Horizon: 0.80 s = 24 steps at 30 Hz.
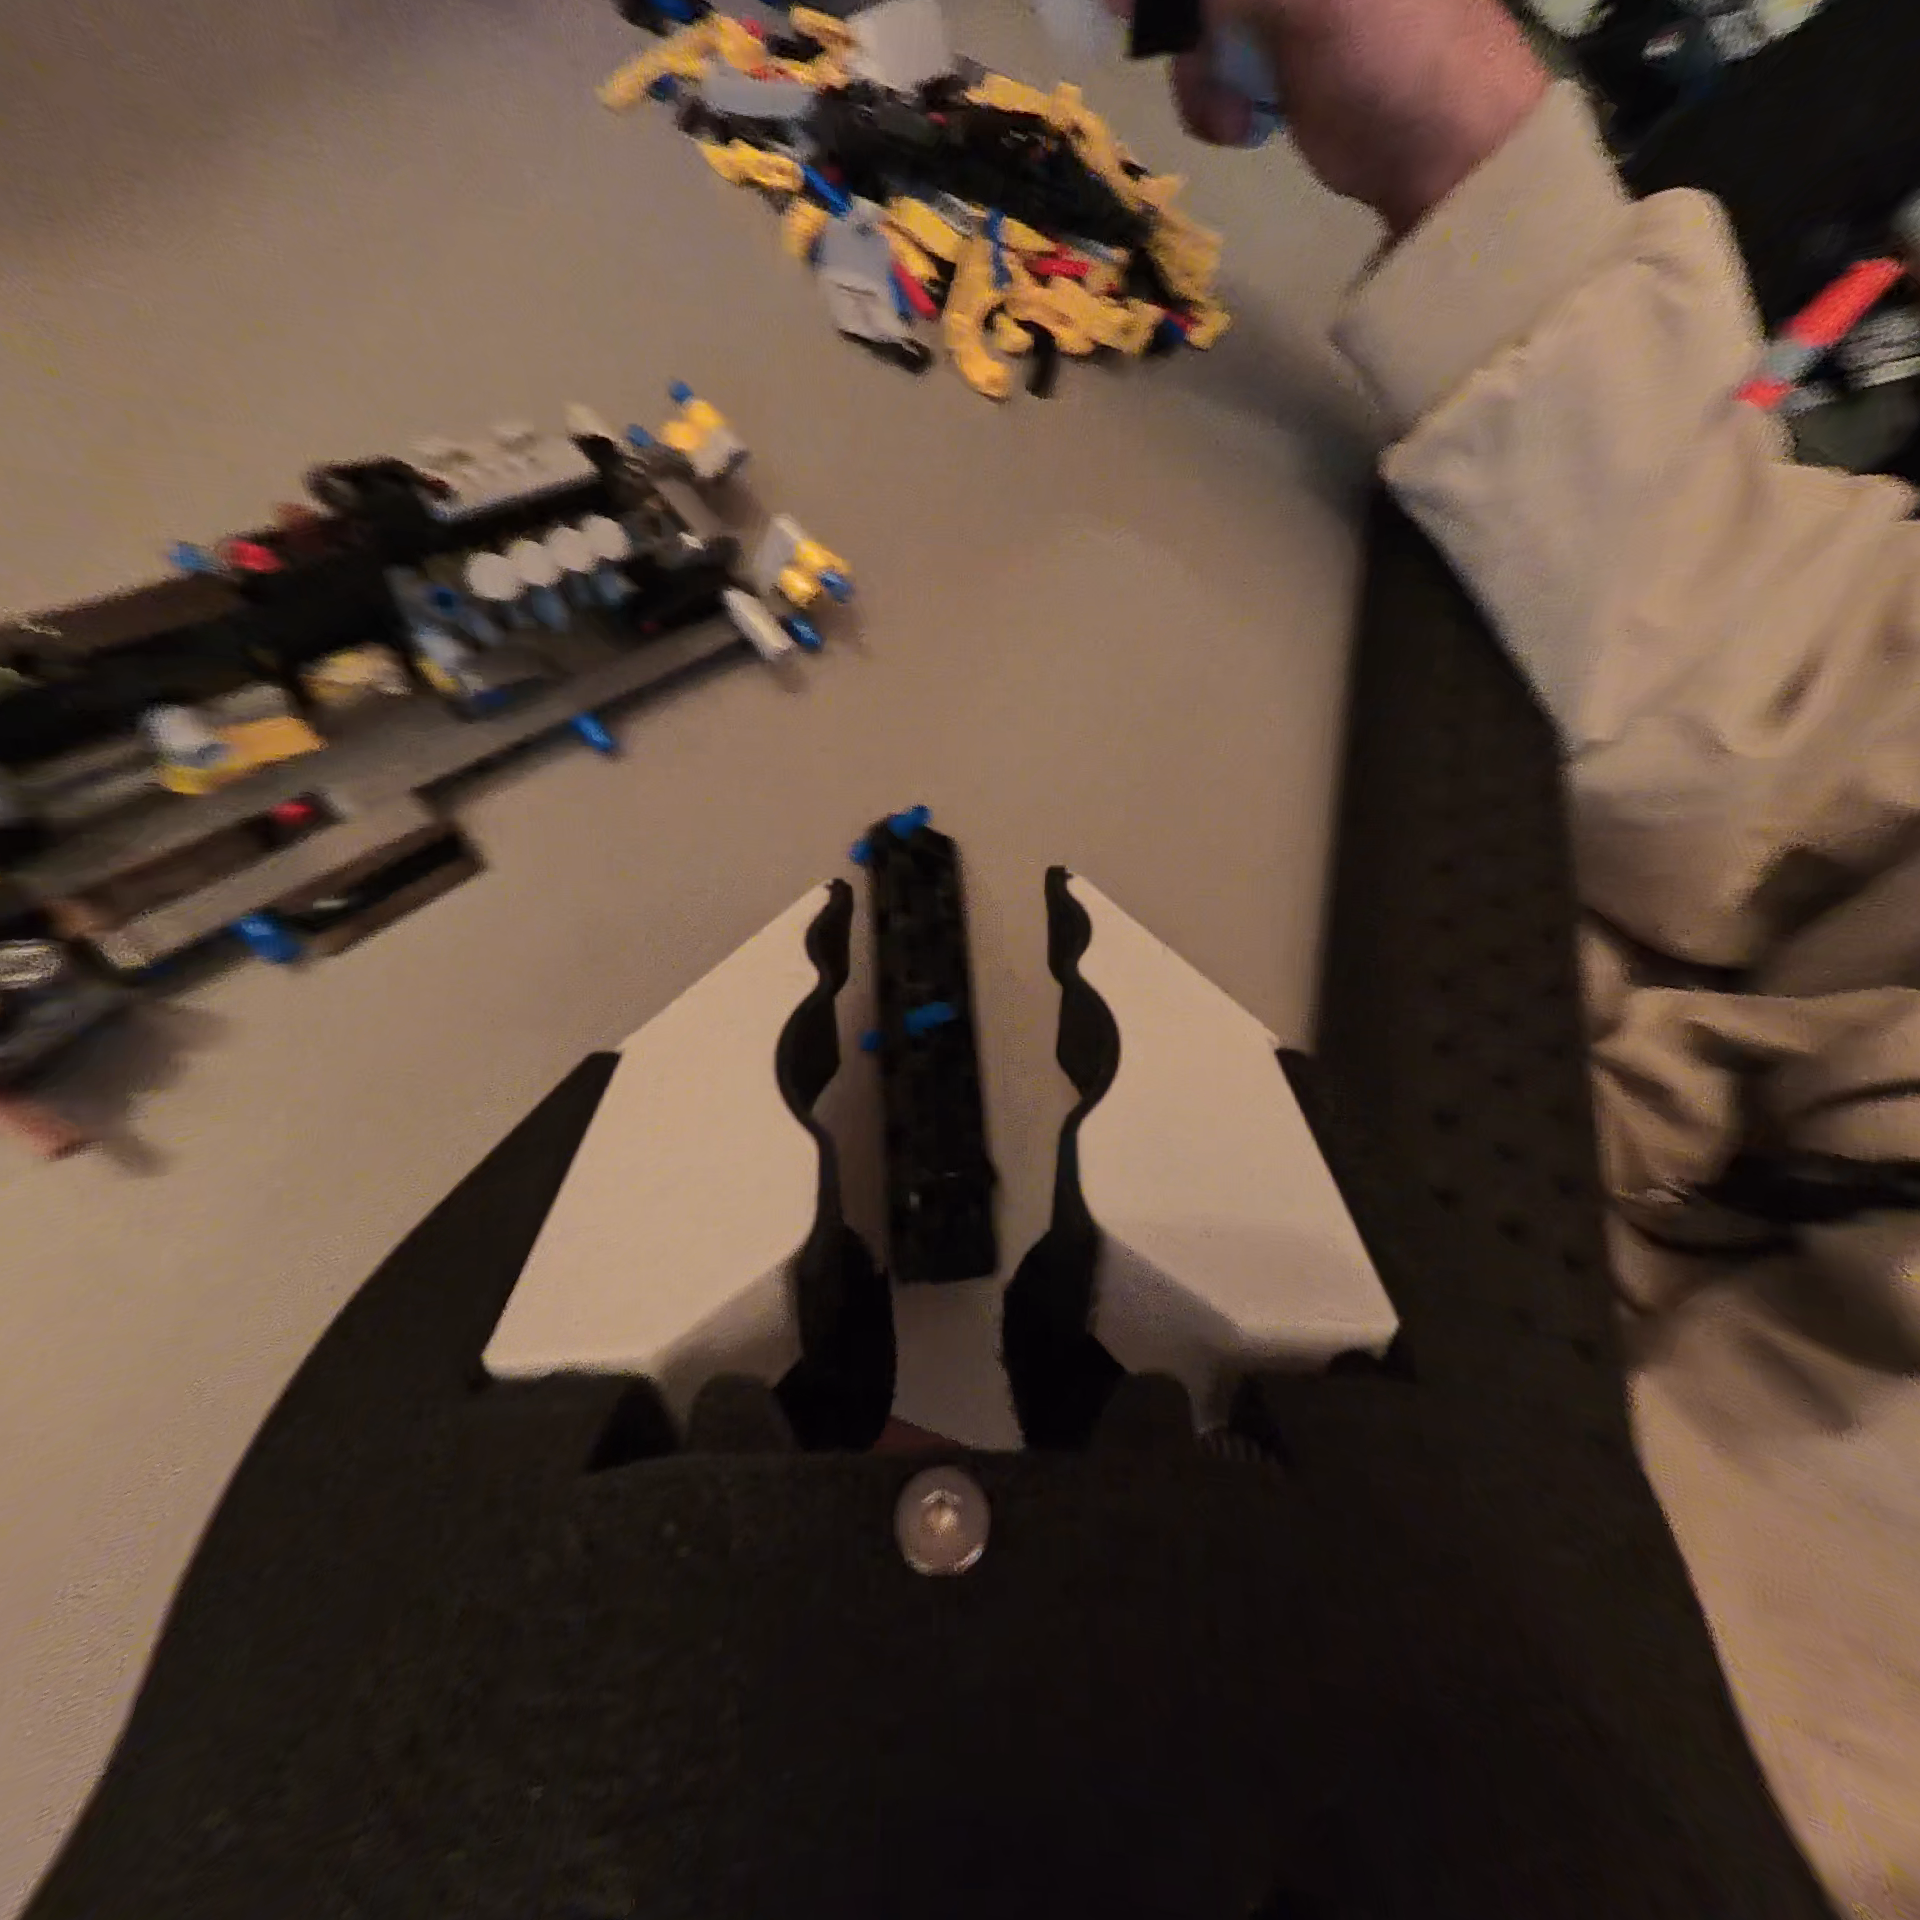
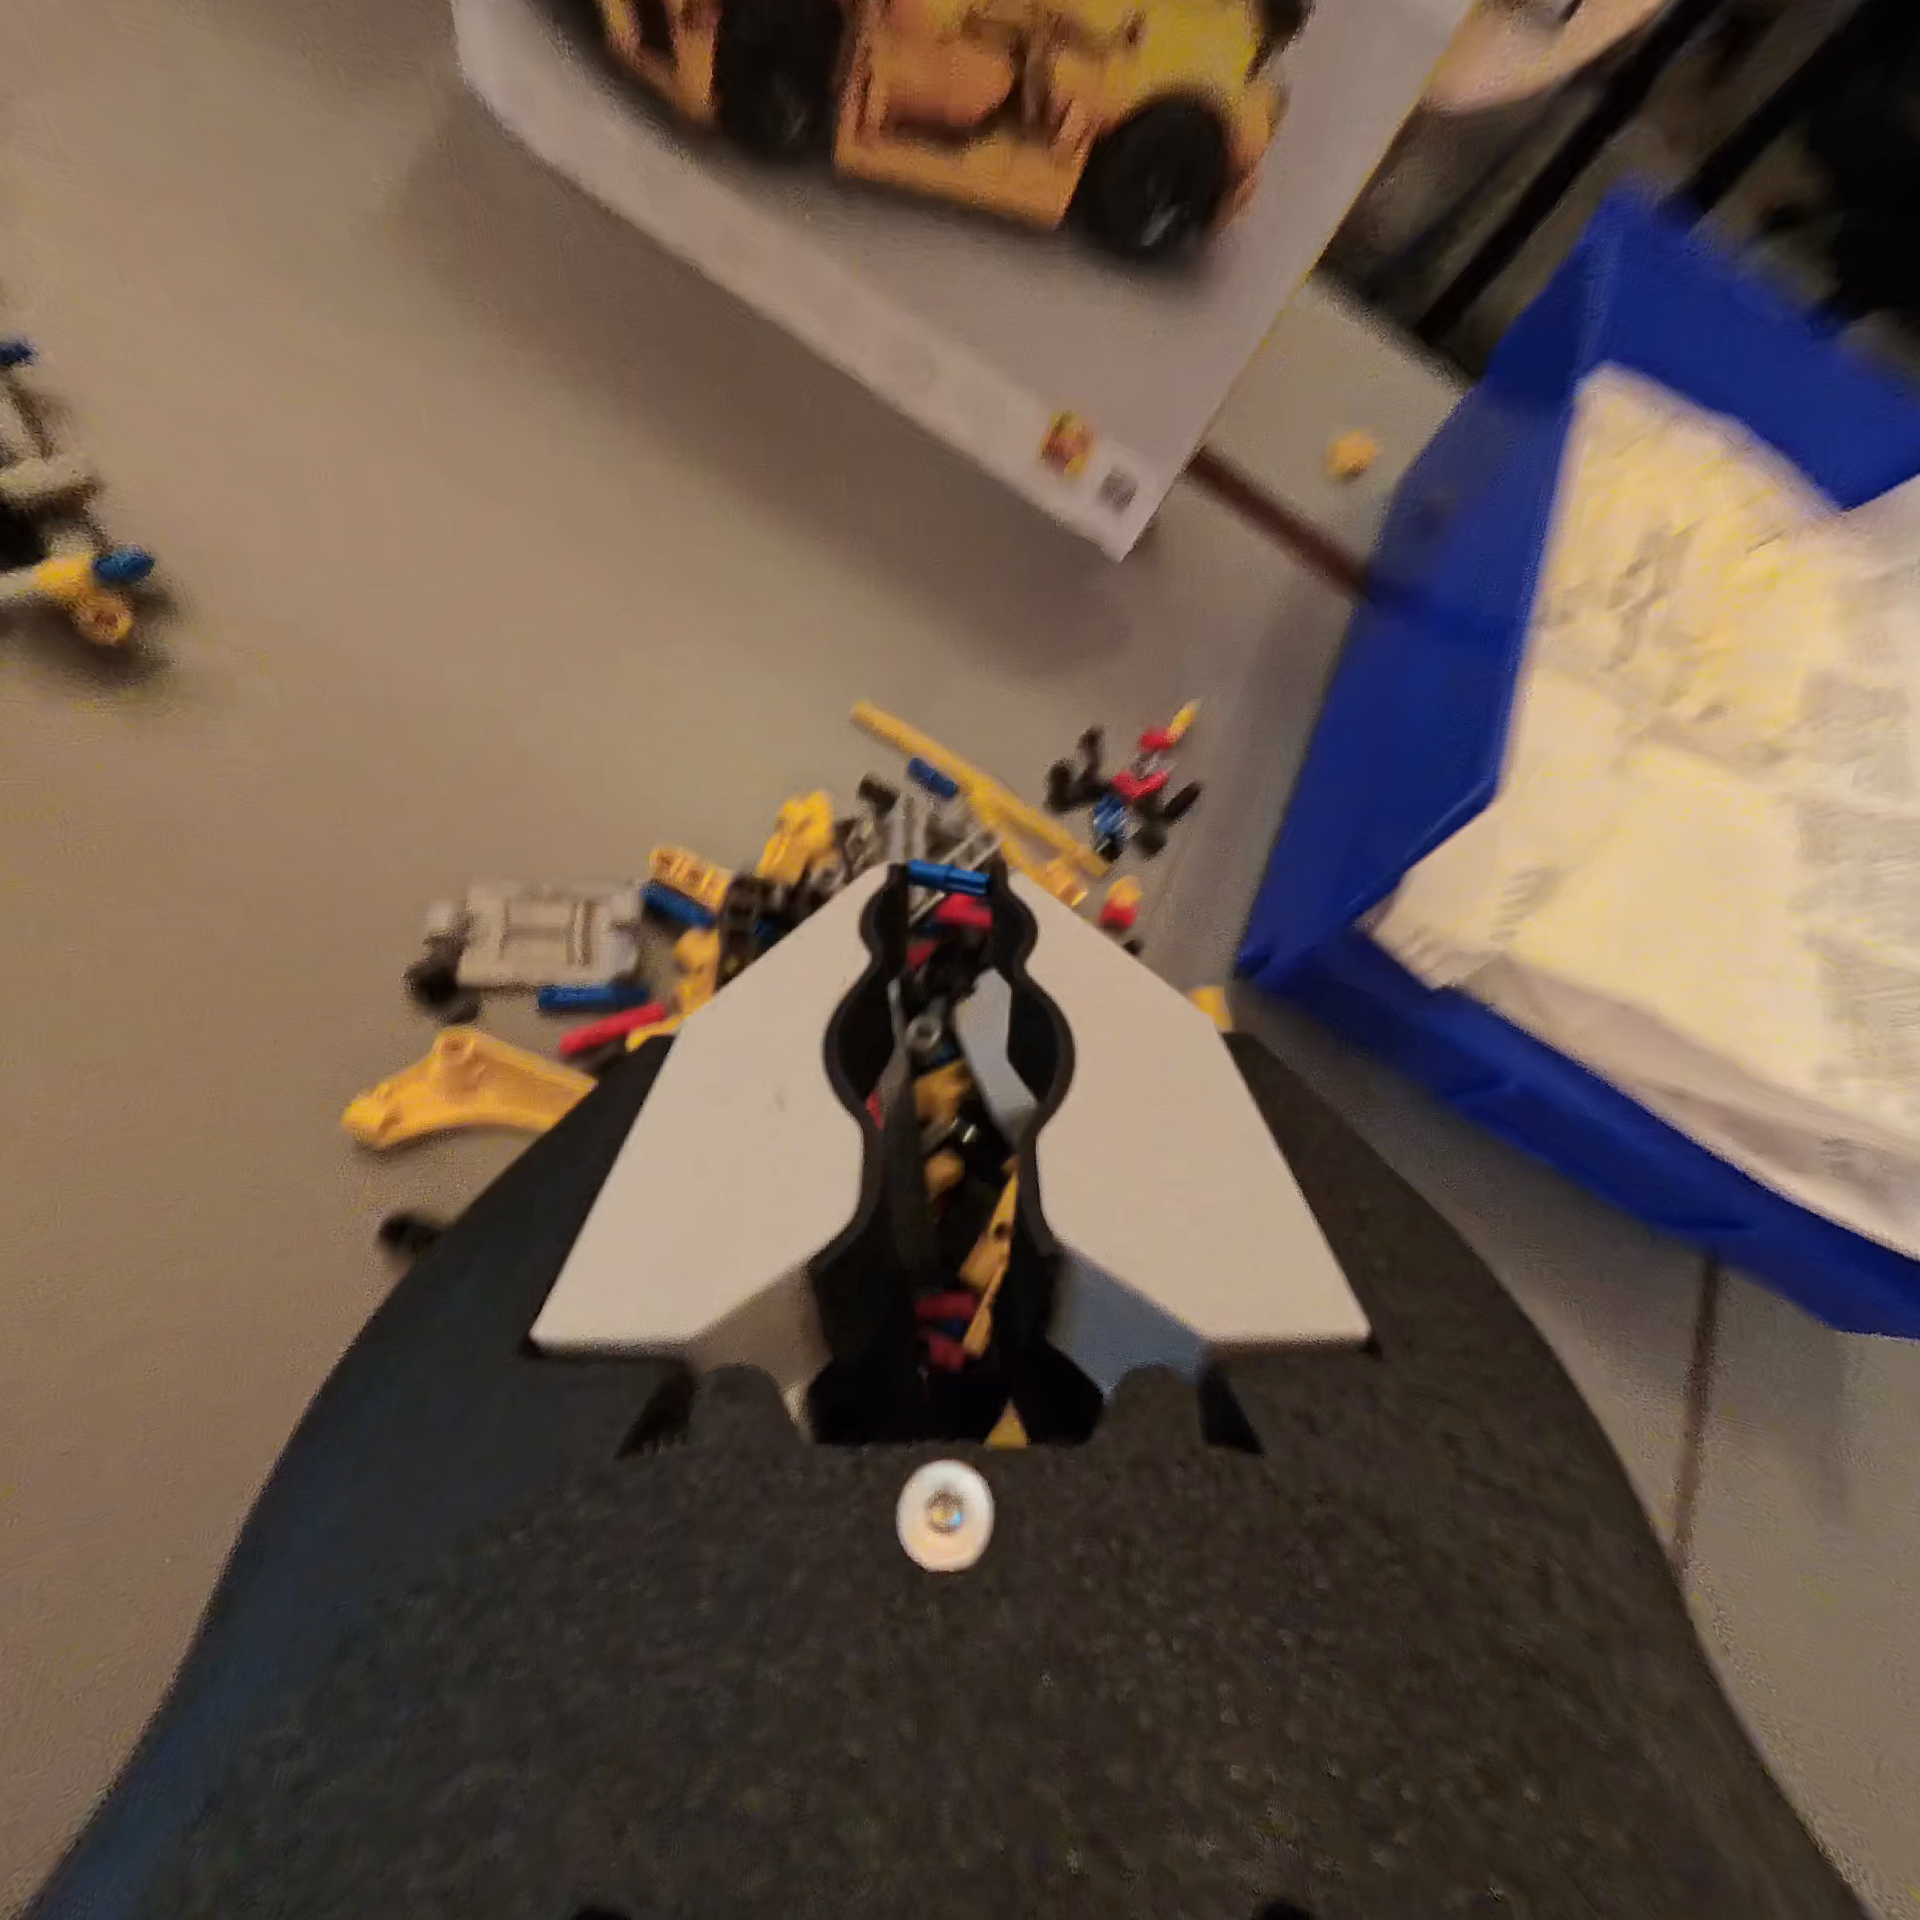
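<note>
Left claw (image 1: 948, 883): jaws stand apart with a clear gap. A long black beam (image 1: 928, 1049) with blue pins lies lengthwise between the fingers, close to the left finger and clear of the right one; whether it rests on the tabletop (image 1: 1091, 644) or touches the left pad cannot be told. Nothing is clamped.

Far left of this claw lies a long, dark, partly built chassis (image 1: 416, 644) with white and blue parts. Far and slightly right of centre sits a yellow and black assembly (image 1: 966, 208), well apart from the claw. At far right a person's hand (image 1: 1351, 94) in a cream sleeve (image 1: 1621, 582) reaches over the tabletop edge.

Right claw (image 2: 940, 883): fingertips nearly meet, the pads forming a closed outline around a narrow opening. A blue pin (image 2: 948, 875) sits at the tips, but whether it is gripped or merely lies in the pile behind cannot be told.

The claw hovers directly over a loose pile of parts (image 2: 790, 904), yellow, red, blue and black. A grey block (image 2: 540, 930) lies left of the pile, and a curved yellow piece (image 2: 457, 1091) nearer left. A box with a yellow car picture (image 2: 935, 208) stands far; a blue bin (image 2: 1434, 727) holding white bags is at right
</note>
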{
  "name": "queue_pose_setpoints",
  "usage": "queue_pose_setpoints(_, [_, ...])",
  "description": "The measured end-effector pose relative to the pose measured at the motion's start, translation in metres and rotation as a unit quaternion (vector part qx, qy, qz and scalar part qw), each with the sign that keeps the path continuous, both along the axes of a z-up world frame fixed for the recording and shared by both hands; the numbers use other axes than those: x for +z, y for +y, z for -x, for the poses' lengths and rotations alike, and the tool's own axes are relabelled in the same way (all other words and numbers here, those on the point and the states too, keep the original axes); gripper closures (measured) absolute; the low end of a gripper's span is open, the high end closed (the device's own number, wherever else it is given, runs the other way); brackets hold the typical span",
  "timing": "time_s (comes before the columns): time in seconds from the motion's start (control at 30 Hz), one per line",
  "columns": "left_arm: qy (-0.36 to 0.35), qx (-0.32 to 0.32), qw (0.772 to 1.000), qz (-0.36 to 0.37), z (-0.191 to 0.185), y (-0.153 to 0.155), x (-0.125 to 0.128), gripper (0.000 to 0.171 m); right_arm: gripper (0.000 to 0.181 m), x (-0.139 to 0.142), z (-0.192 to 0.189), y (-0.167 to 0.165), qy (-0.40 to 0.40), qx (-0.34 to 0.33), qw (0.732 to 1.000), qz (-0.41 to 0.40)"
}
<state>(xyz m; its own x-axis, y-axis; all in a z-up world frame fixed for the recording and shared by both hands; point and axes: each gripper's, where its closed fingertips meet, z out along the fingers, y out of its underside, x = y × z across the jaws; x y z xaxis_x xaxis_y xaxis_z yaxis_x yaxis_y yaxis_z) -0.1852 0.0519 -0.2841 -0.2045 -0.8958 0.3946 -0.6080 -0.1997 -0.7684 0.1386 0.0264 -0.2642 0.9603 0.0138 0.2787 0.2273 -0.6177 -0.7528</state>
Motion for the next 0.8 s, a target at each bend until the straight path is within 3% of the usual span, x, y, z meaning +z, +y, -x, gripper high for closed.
queue_pose_setpoints(0.1, [0.025,-0.025,0.998,-0.042,0.005,-0.005,-0.014,0.126,0.167,-0.032,0.006,-0.022,0.06,0.025,0.994,0.084])
queue_pose_setpoints(0.17, [0.042,-0.041,0.994,-0.096,0.007,-0.009,-0.025,0.121,0.168,-0.036,0.01,-0.028,0.073,0.033,0.992,0.096])
queue_pose_setpoints(0.3, [0.062,-0.043,0.976,-0.206,0.005,-0.005,-0.041,0.125,0.165,-0.022,0.005,-0.019,0.041,0.029,0.997,0.06])
queue_pose_setpoints(0.33, [0.056,-0.053,0.971,-0.226,0.004,-0.008,-0.041,0.133,0.165,-0.014,0.008,-0.014,0.035,0.035,0.998,0.039])
queue_pose_setpoints(0.37, [0.047,-0.057,0.965,-0.251,0.002,-0.008,-0.039,0.146,0.161,-0.006,0.015,-0.007,0.039,0.046,0.998,0.012])
queue_pose_setpoints(0.43, [0.024,-0.05,0.943,-0.327,-0.006,-0.001,-0.036,0.146,0.156,0.011,0.052,0.011,0.088,0.109,0.989,-0.044])
queue_pose_setpoints(0.5, [-0.02,-0.035,0.913,-0.406,-0.015,0.004,-0.024,0.146,0.154,0.027,0.113,0.023,0.16,0.217,0.96,-0.08])
queue_pose_setpoints(0.6, [-0.112,0.006,0.864,-0.491,-0.026,0.007,0.01,0.147,0.15,0.035,0.208,0.017,0.254,0.374,0.889,-0.071])
queue_pose_setpoints(0.7, [-0.172,0.024,0.856,-0.488,-0.028,-0.001,0.035,0.147,0.148,0.025,0.258,0.013,0.278,0.439,0.853,-0.036])
queue_pose_setpoints(0.8, [-0.195,0.03,0.85,-0.489,-0.027,-0.003,0.044,0.147,0.149,0.032,0.287,0.011,0.319,0.475,0.819,-0.046])
